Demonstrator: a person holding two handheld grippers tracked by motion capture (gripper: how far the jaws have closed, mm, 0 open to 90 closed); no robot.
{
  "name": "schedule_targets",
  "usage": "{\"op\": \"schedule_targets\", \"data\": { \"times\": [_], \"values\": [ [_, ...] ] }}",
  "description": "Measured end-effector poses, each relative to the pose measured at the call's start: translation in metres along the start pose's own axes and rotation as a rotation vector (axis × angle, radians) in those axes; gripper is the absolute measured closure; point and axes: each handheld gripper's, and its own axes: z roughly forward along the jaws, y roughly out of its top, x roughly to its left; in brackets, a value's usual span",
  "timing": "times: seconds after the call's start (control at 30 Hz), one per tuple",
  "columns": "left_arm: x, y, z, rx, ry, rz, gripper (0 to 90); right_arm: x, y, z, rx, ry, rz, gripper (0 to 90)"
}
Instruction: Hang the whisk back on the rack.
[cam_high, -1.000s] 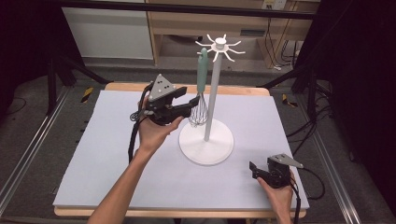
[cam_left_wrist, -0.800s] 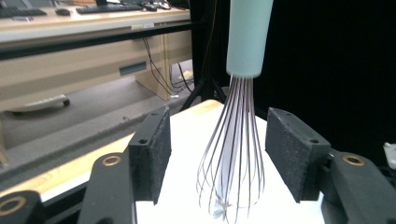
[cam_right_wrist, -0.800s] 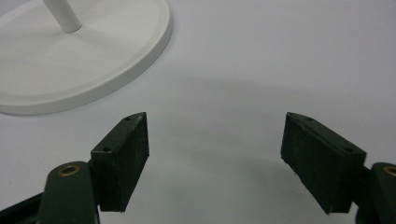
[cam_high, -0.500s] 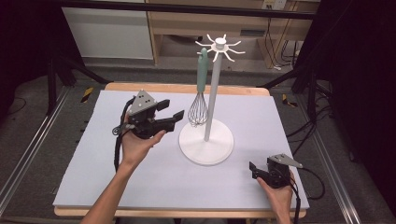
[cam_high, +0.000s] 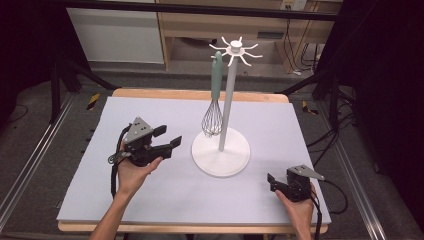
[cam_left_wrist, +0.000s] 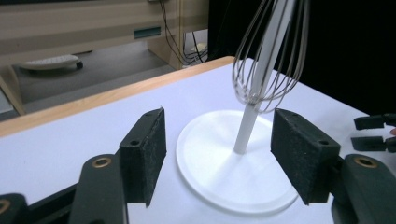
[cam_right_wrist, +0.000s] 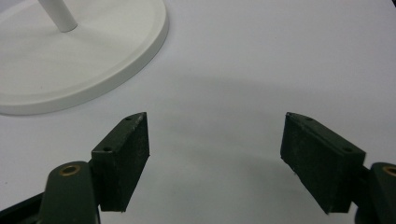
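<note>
A white stand with hooks at its top stands mid-table. A whisk with a green handle hangs from one hook beside the pole. My left gripper hovers low to the left of the stand's base, apart from the whisk. Its jaws have just been opening and nothing is between them. In the left gripper view the left gripper frames the base and the whisk's wires farther off. My right gripper rests open near the front right edge. In its own view the right gripper has bare mat between the pads.
A pale mat covers the wooden table. Cables trail from both grippers toward the front edge. A shelf unit and metal rails lie beyond and beside the table. Free mat lies left, front and right of the stand.
My left gripper has drawn away from the whisk's wire head, moving left and down, and its jaws have spread wider. The whisk stays hanging on the stand. The right gripper has not moved.
</note>
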Motion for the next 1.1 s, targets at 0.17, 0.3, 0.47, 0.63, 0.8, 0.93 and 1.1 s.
{"op": "schedule_targets", "data": {
  "times": [0.17,0.3,0.47,0.63,0.8,0.93,1.1],
  "values": [
    [0.013,-0.021,-0.004,0.025,0.026,-0.034,35.1,0.000,0.000,0.000,0.003,-0.004,-0.001,24.1],
    [0.023,-0.037,-0.007,0.045,0.050,-0.058,35.0,0.001,-0.001,0.000,0.005,-0.003,0.002,24.1],
    [0.034,-0.056,-0.010,0.073,0.079,-0.073,34.7,0.002,-0.001,0.001,0.012,-0.004,-0.001,23.9],
    [0.052,-0.079,-0.015,0.108,0.122,-0.090,33.9,0.001,-0.001,0.001,0.013,-0.011,0.000,23.7],
    [0.065,-0.092,-0.022,0.136,0.164,-0.100,31.8,0.000,-0.002,0.001,0.024,-0.022,-0.010,23.1],
    [0.076,-0.102,-0.028,0.156,0.204,-0.105,30.3,0.001,-0.002,0.001,0.028,-0.026,-0.013,22.4],
    [0.088,-0.114,-0.033,0.186,0.237,-0.111,29.3,0.000,-0.004,0.001,0.036,-0.037,-0.027,19.8]
  ]
}}
